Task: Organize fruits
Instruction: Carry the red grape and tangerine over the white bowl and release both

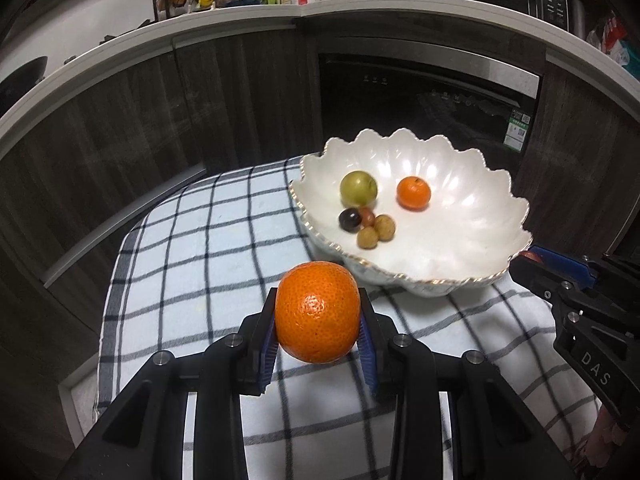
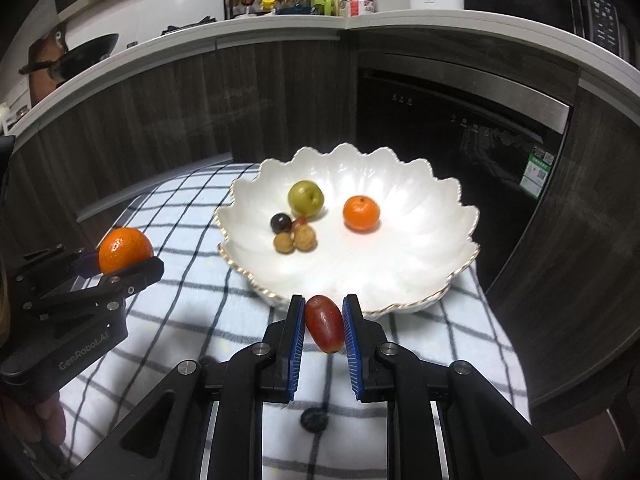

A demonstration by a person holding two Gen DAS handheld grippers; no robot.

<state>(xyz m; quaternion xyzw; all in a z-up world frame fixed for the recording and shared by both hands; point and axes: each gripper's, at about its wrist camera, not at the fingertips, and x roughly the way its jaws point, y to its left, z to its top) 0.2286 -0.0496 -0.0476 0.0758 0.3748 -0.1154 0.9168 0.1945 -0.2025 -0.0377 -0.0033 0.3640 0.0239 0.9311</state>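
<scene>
White bowl [image 2: 432,248]: scalloped, gold-edged, on the checked cloth [image 1: 192,248]; inside lie a green fruit [image 2: 306,198], a small orange [image 2: 361,213], a dark grape [image 2: 281,222] and two tan round fruits [image 2: 296,240].
Hidden: a reddish fruit among that cluster is mostly covered; a dark blob [image 2: 315,420] on the cloth under the right fingers is too blurred to name.
Writing: "DAS" on the right gripper's body in the left view; "Gen.Robot.AI" on the left's in the right view.
Left gripper [image 1: 318,328]: clamped on a large orange [image 1: 318,312], held above the cloth, short of the bowl's near-left rim.
Right gripper [image 2: 324,328]: blue pads pinch a red grape [image 2: 325,326] just at the bowl's near rim.
</scene>
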